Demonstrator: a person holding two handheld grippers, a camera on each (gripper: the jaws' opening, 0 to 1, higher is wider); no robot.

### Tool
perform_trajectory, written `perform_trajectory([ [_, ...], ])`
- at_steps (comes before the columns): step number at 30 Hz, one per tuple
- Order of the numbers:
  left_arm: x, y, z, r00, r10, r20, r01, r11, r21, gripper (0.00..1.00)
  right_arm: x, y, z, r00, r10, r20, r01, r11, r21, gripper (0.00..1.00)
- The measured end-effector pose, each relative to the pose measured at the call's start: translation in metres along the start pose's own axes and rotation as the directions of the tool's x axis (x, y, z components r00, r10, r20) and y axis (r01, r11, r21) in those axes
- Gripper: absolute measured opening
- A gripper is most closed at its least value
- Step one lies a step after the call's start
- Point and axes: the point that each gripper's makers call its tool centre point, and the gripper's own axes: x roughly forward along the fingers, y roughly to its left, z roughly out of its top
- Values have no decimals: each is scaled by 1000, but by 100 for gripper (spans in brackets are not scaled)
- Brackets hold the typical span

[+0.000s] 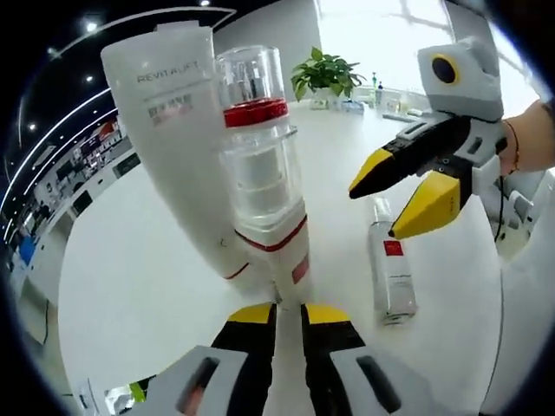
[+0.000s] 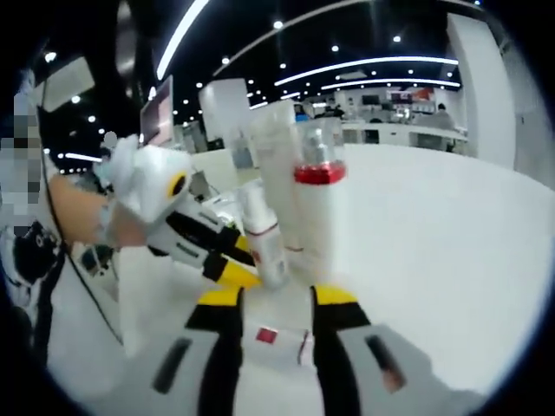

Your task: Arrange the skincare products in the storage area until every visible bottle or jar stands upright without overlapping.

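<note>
Uprighting is in hand: left gripper [image 1: 289, 314] is pressed near-shut beside standing pump bottle [image 1: 260, 173]; right gripper [image 1: 414, 186], spread, is aimed at fallen clear bottle [image 1: 390, 260] on worktop [image 1: 139, 277], to be gripped and stood.

ahead: tube [image 1: 178, 147] + pump bottle [image 1: 260, 173] block L jaws
right: lying bottle [image 1: 392, 264], R gripper [image 1: 386, 208] over it
left: table [image 1: 130, 277] open

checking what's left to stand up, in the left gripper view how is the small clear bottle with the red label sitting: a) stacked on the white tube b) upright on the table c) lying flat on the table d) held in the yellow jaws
c: the small clear bottle lies on its side on the white table, below the other hand-held gripper, whose yellow jaws are apart and not touching it.
</note>
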Motion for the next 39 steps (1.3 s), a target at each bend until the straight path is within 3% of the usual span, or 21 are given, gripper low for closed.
perform_trajectory([
  [15,2,0,-2,999,-12,-30,12,1000,3,14,-1,-11,5,1000,-24,12,24,1000,4,28],
  [32,-9,-3,-3,999,-8,-38,6,998,-60,15,-10,-32,11,998,-56,25,55,998,30,28],
  [39,-22,-5,-3,1000,-4,-12,3,991,-133,16,-17,-40,6,996,-82,20,81,996,47,28],
])
